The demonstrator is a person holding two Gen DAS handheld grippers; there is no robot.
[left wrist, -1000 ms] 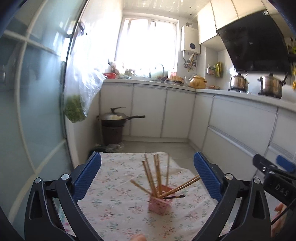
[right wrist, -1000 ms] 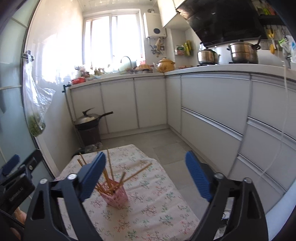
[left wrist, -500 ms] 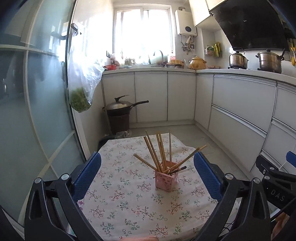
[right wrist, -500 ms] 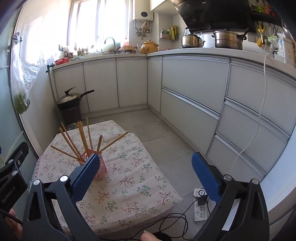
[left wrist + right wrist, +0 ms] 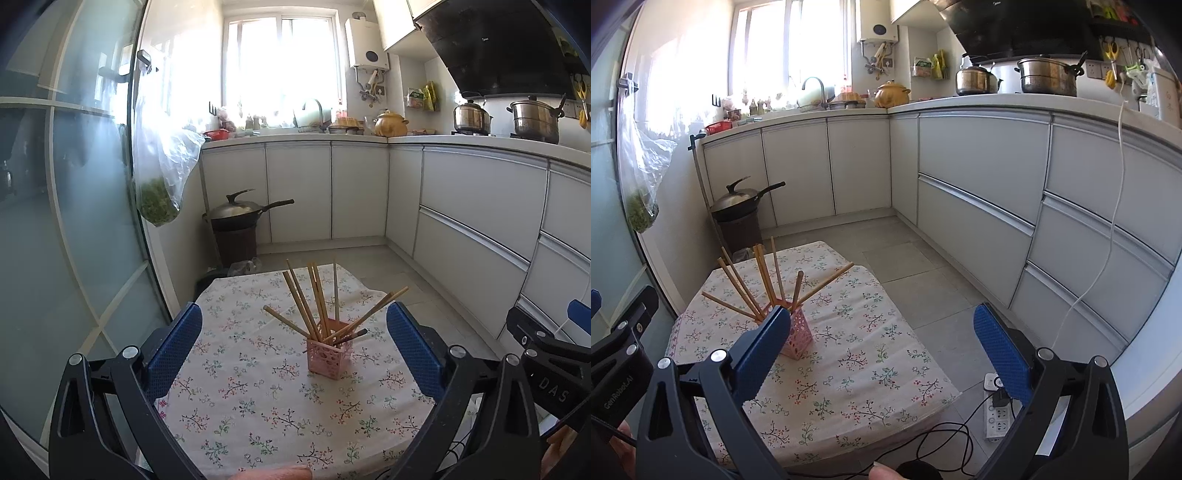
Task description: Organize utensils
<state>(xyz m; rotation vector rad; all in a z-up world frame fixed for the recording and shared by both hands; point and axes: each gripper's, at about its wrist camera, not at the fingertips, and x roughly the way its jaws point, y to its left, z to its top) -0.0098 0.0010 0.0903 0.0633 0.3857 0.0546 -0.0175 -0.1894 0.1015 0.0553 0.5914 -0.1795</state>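
The chopsticks (image 5: 321, 302) stand fanned out in a small pink holder (image 5: 330, 355) near the middle of the desk (image 5: 258, 406), which wears a flowered cloth; in the left wrist view the holder sits at about 12 o'clock between the blue pads, slightly toward 1 o'clock, while in the right wrist view it lies off at 10 o'clock (image 5: 798, 334), partly hidden behind the left pad; most sticks lean toward 11 and 12 o'clock, two long ones slant out toward 2 o'clock, and a darker, shorter one pokes nearly flat over the rim; nothing else lies on the cloth, so the sorting looks close to finished or not yet begun, and I cannot tell which. The left gripper (image 5: 295, 350) has its jaws spread wide and empty, well short of the holder; the right gripper (image 5: 882, 347) is likewise wide apart and holding nothing, aimed mostly past the desk edge at the floor. The holder looks light and top-heavy with its splayed load; a jaw catching one of the low slanting sticks would likely lever it over and scatter everything; a pinch on one round stick may let it roll or twist; cables and a power strip (image 5: 995, 410) on the floor at 5 o'clock could snag a dropped stick.
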